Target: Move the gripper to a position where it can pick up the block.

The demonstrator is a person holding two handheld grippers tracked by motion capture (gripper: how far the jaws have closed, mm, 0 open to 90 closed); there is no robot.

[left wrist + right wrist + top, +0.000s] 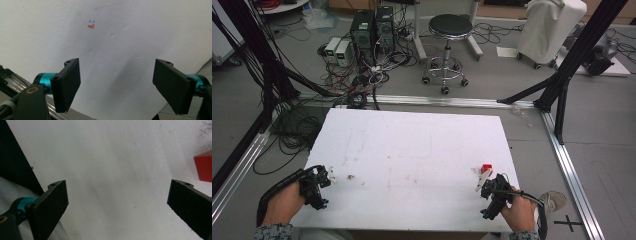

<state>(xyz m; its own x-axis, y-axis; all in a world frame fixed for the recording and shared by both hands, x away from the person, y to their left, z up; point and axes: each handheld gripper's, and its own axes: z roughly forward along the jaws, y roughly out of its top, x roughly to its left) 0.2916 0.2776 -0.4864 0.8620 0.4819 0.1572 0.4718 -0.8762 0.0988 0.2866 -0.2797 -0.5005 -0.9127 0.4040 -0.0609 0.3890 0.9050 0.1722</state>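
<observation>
From the high view, we are holding the left gripper (318,184) at the white table's (412,165) eight o'clock corner and the right gripper (493,192) at its four o'clock edge, likely parked wide to keep the middle free. A small red block (486,168) is sitting just beyond the right gripper, toward twelve o'clock.

In the left gripper view, our jaws are standing released over bare board, near an orange mark (91,26).

In the right gripper view, our jaws are gaping wide, gripping nothing, the red block at three o'clock, apart from them.

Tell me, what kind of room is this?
Probably a lab or workshop for recording tasks: a white table inside a black metal frame, computer towers with tangled cables on the floor, and a rolling stool.
</observation>
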